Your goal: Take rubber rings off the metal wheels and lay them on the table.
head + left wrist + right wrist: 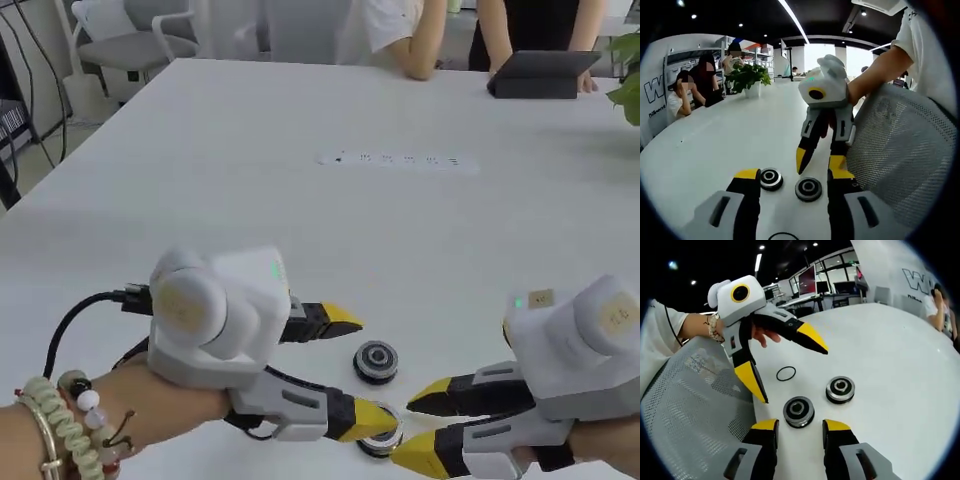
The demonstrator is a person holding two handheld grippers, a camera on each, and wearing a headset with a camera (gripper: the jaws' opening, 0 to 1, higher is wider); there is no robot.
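Two metal wheels with dark rims lie near the front edge of the white table (300,200). In the head view one wheel (376,361) sits between the spread yellow fingertips of my left gripper (360,368). The other wheel (380,442) is half hidden under its lower fingertip, just left of my right gripper (420,425). Both grippers are open and hold nothing. The left gripper (793,174) has both wheels (771,178) (808,189) just past its tips. The right gripper (801,425) points at the nearer wheel (799,411), with the second wheel (840,389) beyond. A loose black rubber ring (786,373) lies flat on the table.
A flush power strip (395,159) sits mid-table. People stand at the far edge beside a dark tablet (540,72) and a plant (630,95). A grey mesh chair back (900,150) is close behind the table's front edge.
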